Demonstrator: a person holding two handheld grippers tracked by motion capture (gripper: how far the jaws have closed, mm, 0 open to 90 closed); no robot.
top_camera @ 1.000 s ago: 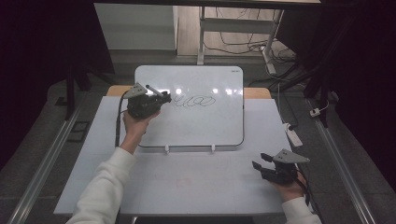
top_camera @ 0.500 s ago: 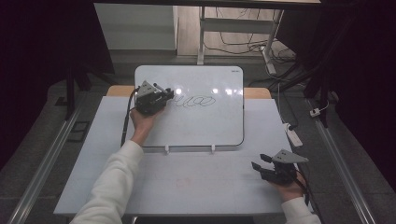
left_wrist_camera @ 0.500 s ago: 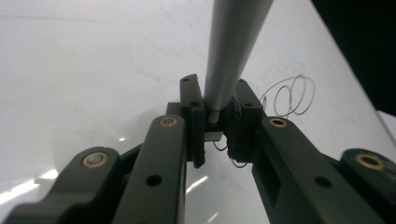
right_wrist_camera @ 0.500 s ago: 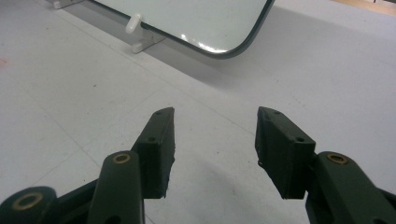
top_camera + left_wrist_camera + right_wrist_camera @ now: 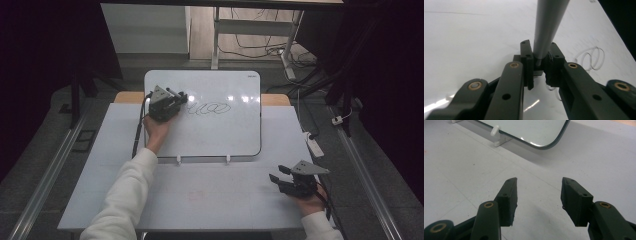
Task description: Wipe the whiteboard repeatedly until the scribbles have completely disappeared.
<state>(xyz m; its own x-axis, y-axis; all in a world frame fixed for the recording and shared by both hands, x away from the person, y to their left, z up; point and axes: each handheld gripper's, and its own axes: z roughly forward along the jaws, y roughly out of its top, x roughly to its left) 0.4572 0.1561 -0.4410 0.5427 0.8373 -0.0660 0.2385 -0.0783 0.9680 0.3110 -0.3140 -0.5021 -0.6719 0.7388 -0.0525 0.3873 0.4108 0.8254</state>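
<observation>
A white whiteboard (image 5: 220, 135) lies at the back of the pale table (image 5: 210, 195), with a black looped scribble (image 5: 209, 108) across its upper middle. My left gripper (image 5: 179, 97) hovers over the board's upper left, just left of the scribble, shut on a grey marker (image 5: 175, 93). In the left gripper view the marker (image 5: 549, 22) rises between the closed pads of that gripper (image 5: 539, 57), and the scribble (image 5: 591, 58) shows at the right. My right gripper (image 5: 277, 172) rests at the table's front right, open and empty (image 5: 539, 187); the board's rounded corner (image 5: 531, 130) lies ahead of it.
Two white clips (image 5: 178, 159) (image 5: 228, 159) stick out from the board's near edge. A white power strip (image 5: 315, 146) lies off the table's right side. Cables trail on the floor behind, and metal rails run along both sides.
My left gripper has moved to the right with the marker, closer to the scribble's left end. The right gripper has stayed in place.
</observation>
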